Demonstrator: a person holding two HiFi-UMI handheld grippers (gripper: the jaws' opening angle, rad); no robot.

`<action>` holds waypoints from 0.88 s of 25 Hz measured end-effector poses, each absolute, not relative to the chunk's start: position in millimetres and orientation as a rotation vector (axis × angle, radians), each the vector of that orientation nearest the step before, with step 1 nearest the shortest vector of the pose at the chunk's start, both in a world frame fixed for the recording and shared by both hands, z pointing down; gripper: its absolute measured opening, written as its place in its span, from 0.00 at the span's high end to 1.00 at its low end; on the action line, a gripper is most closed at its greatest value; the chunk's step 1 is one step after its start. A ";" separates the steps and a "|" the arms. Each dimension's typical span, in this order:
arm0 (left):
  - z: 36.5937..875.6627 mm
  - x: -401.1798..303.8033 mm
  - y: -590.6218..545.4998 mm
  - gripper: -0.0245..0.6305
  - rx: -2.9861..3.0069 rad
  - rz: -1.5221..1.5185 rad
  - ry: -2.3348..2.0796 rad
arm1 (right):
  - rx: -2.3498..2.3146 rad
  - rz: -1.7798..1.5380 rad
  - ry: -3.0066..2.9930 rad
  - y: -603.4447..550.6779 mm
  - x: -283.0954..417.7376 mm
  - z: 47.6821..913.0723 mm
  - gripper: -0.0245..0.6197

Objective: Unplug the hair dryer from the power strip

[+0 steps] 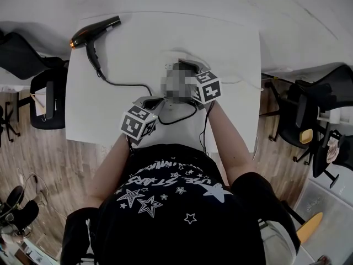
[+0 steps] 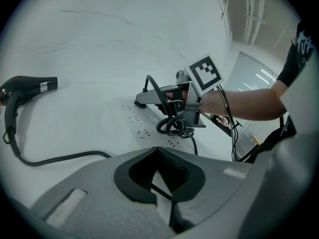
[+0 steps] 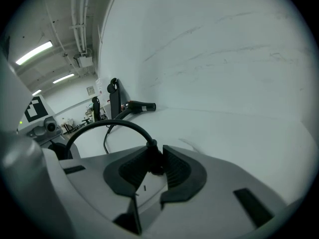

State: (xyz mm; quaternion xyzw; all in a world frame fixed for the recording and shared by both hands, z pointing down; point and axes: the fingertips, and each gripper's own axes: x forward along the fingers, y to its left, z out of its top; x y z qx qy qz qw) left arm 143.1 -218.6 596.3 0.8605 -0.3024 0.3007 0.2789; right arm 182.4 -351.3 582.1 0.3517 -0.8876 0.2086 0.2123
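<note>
A black hair dryer (image 1: 94, 32) (image 2: 27, 88) (image 3: 139, 105) lies at the far left of the white table (image 1: 220, 43). Its black cord (image 1: 124, 84) (image 2: 60, 159) runs across the table and arches into the plug (image 3: 152, 156). My right gripper (image 3: 153, 166) (image 2: 167, 103) is shut on that plug, which stands over the white power strip (image 2: 142, 128). My left gripper (image 2: 159, 176) is shut on the near end of the strip. In the head view a blurred patch hides the plug and strip; the two marker cubes (image 1: 138, 123) (image 1: 207, 87) show where the grippers are.
Black office chairs stand off the table's left (image 1: 44, 93) and right (image 1: 309, 109) edges. Loops of the gripper's own cable (image 2: 174, 126) hang under the right gripper, just above the strip. A white wall rises behind the table.
</note>
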 end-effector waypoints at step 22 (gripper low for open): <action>595.9 146.4 -218.5 0.95 2.328 0.872 -0.767 | 0.954 0.360 -2.377 -352.2 173.2 578.7 0.84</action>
